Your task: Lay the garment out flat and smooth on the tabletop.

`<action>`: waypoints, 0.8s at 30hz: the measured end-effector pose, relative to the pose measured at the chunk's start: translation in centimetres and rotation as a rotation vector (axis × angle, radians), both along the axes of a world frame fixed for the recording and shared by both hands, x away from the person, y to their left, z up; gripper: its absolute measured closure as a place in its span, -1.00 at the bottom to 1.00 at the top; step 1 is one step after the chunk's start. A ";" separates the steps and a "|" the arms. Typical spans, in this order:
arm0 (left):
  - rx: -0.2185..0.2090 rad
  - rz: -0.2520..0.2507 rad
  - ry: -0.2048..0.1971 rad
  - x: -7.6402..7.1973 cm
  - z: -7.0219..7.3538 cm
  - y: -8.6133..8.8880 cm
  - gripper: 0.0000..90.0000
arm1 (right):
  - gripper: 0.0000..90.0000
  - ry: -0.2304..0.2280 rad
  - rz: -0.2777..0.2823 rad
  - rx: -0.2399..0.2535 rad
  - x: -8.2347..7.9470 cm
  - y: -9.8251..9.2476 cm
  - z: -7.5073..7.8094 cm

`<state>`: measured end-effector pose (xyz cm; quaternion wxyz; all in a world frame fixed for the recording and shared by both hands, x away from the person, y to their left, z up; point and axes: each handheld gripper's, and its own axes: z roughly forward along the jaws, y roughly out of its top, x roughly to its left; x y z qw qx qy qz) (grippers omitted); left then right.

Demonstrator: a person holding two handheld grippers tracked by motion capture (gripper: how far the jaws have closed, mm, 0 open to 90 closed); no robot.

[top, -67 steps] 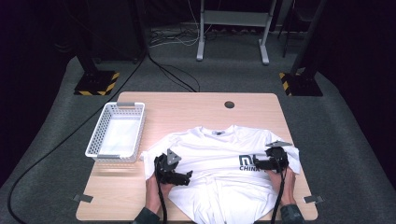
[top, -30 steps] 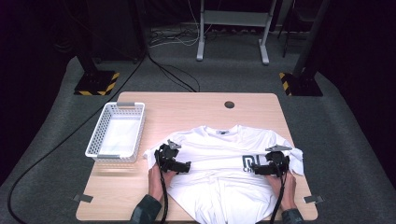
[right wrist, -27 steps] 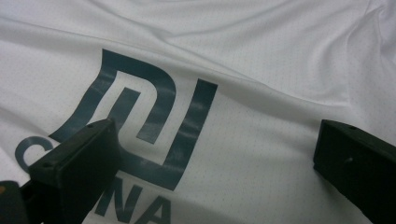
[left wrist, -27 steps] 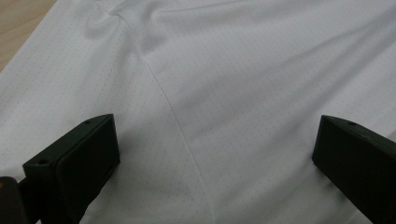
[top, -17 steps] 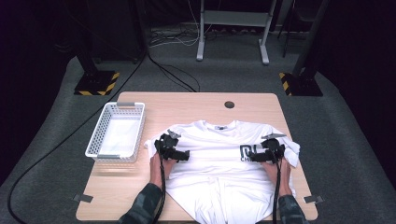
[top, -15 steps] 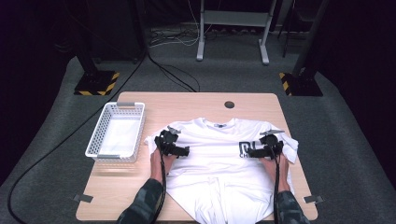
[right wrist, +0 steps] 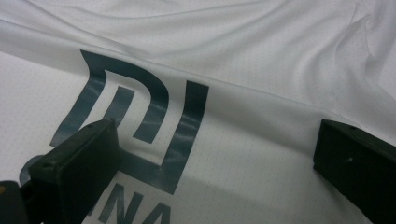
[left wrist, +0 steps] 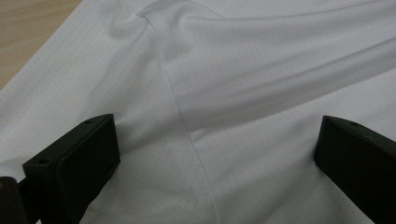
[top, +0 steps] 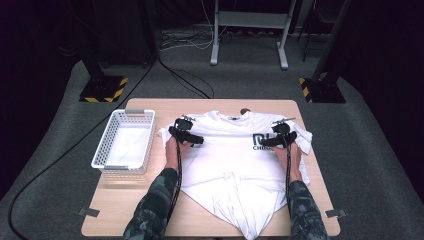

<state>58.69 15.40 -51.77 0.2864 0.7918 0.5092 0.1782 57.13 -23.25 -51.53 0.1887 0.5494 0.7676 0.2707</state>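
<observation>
High view: basket (top: 125,145) left of shirt (top: 235,165).

left hand-held gripper (top: 186,134) agape, right hand-held gripper (top: 281,137) agape

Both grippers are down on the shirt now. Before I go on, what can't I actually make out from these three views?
- Small print under the logo: too small in the high view; in the right gripper view, cut off by the bottom edge.
- Collar label: too small to read, high view.
- Dark spot on the table beyond the shirt: partly hidden by the collar.
- Whether either gripper's open jaws touch the cloth: unclear in the gripper views.
</observation>
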 end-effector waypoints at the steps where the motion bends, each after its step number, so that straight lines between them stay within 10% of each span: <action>1: 0.002 0.000 0.001 0.3 0.0 0.0 -1.00 | -1.00 -0.002 -0.004 0.000 0.2 0.0 0.0; 11: -0.013 0.007 0.006 -0.5 1.8 0.6 -1.00 | -0.97 0.000 -0.015 0.061 -0.2 -0.6 1.1; 18: 0.024 -0.106 -0.052 -8.8 5.1 -1.0 -1.00 | -0.92 -0.061 0.050 0.055 -6.2 -0.8 4.1; 24: 0.080 -0.179 -0.032 -15.7 3.2 -2.5 -0.99 | -0.92 -0.015 0.041 0.042 -12.8 -0.6 2.8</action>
